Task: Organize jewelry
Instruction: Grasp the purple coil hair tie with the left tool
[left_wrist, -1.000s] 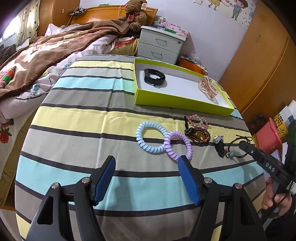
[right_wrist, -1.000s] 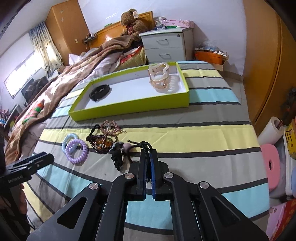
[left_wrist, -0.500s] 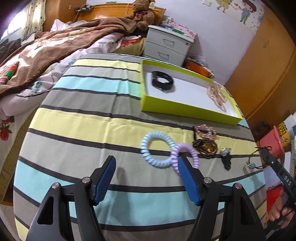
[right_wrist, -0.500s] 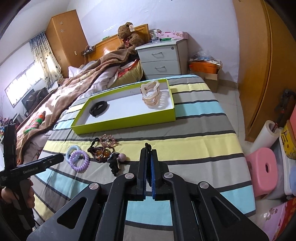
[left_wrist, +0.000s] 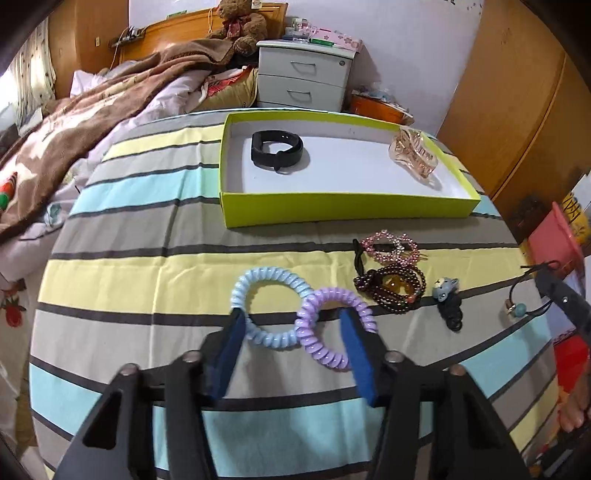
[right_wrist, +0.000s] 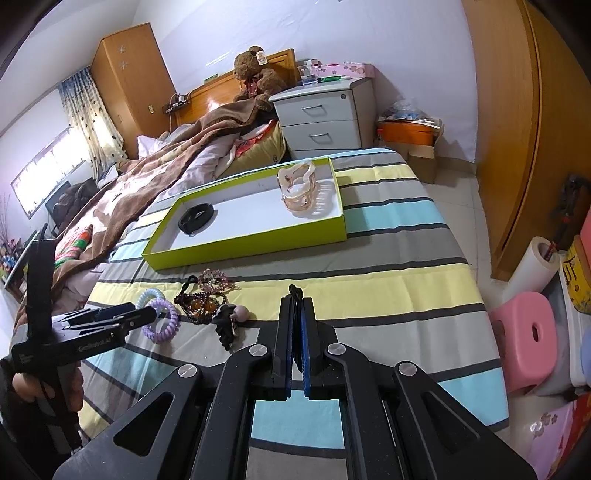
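- Our left gripper (left_wrist: 291, 339) has just been closing; its half-open jaws straddle 2 soft, springy, light coil ties, the blue coil tie (left_wrist: 266, 302) and the purple coil tie (left_wrist: 330, 327), not yet pinched.
- We judge the overlap the best hold.
- Our right gripper (right_wrist: 295, 328) is clamped on a black cord (right_wrist: 294, 290).
- Farther off sits the green tray (left_wrist: 347, 211).

1. A lime-green box (left_wrist: 347, 206) with white floor holds a black band (left_wrist: 277, 149) and a translucent claw clip (left_wrist: 413, 155).
2. On the striped cloth lie a blue coil tie (left_wrist: 269, 299) and a purple coil tie (left_wrist: 328, 325), touching, beside a dark bead bracelet (left_wrist: 391, 290).
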